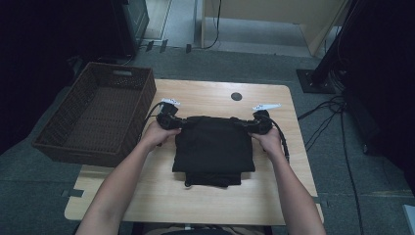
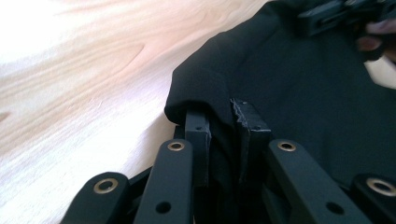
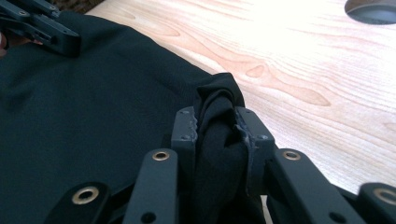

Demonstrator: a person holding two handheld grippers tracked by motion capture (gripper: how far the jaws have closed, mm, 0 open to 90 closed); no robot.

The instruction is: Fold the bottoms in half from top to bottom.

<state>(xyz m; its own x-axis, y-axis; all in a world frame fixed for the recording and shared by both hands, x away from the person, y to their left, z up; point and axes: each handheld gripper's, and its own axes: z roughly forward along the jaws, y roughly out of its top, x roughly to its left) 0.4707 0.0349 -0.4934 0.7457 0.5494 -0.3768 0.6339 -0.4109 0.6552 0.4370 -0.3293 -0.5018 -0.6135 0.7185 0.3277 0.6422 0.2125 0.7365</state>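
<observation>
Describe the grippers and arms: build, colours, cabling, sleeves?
Both the left gripper and right gripper are black, each topped by a pale three-cornered plate with a black cable trailing off. Jaws are flat black bars on linkages with brass-ringed pivots. Forearms are bare, no sleeves.

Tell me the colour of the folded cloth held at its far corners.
Plain black cloth, clearest in the high view.

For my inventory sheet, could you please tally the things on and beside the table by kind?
Folded black garment: 1
Wicker basket: 1
Handheld grippers: 2, the left gripper and the right gripper
Wooden table: 1
Total: 5
</observation>
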